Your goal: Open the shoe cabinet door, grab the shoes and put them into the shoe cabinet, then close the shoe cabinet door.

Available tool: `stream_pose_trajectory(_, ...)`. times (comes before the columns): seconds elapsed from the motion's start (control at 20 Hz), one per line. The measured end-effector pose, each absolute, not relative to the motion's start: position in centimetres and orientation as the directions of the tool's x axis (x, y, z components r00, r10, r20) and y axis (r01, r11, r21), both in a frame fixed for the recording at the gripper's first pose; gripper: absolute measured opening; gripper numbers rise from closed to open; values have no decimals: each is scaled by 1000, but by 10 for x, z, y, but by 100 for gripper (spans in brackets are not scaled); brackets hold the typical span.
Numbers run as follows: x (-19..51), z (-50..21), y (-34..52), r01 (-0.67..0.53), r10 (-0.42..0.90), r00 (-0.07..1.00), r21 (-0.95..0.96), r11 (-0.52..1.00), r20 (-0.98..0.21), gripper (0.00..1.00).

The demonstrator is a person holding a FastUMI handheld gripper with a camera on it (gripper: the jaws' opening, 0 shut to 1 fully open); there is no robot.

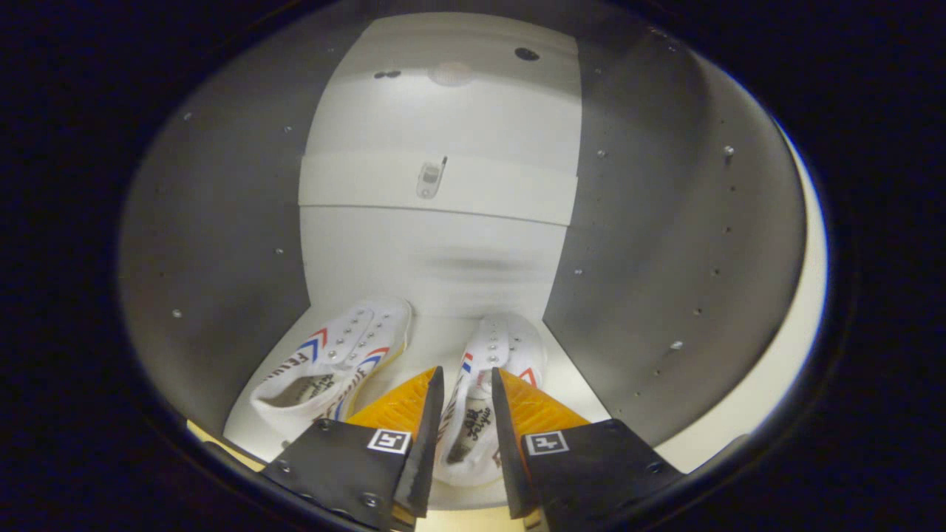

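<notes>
Step in hand, as judged: setting the second shoe down inside the shoe cabinet [222, 222].

The hand-held gripper [467, 384] reaches into the open cabinet with the right-hand shoe [488, 369] between its fingers. The fingers stand close against the shoe's sides near the heel opening; whether both are pressing or have just let go cannot be told, as the contact lines are hidden by the fingers themselves.

The left-hand shoe [336, 362] lies on the cabinet floor [569, 384] just ahead and to the left of the fingers, toe pointing toward the back panel [436, 251], turned slightly on a diagonal. The two shoes sit near each other, apart by a strip of bare floor.

To do the step well: confirm that the sole rests flat on the floor before releasing; spread the fingers only enough to clear the upper; withdraw straight back along the shoe's length so the heel collar is not dragged. Keep clear of the left shoe and the grey side walls. The heel should sit far enough in for the door to shut.

Appearance of shoes: white low canvas sneakers, metal eyelets in rows, red and blue chevron stripes on the sides, dark print on the insoles. Soft uppers likely yield under pinch; a light grip should suffice.
</notes>
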State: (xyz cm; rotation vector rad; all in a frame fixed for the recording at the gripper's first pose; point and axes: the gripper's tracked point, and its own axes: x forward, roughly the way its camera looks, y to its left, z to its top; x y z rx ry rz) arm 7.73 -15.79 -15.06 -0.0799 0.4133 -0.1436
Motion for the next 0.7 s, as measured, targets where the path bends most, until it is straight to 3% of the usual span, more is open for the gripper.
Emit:
stream_pose_trajectory(0.45, -50, -62, -148, 129, -136, 959, -45, 991, -247, 42)
stream_pose_trajectory(0.7, -132, -34, -164, 131, -131, 966, -15, 991, -222, 42)
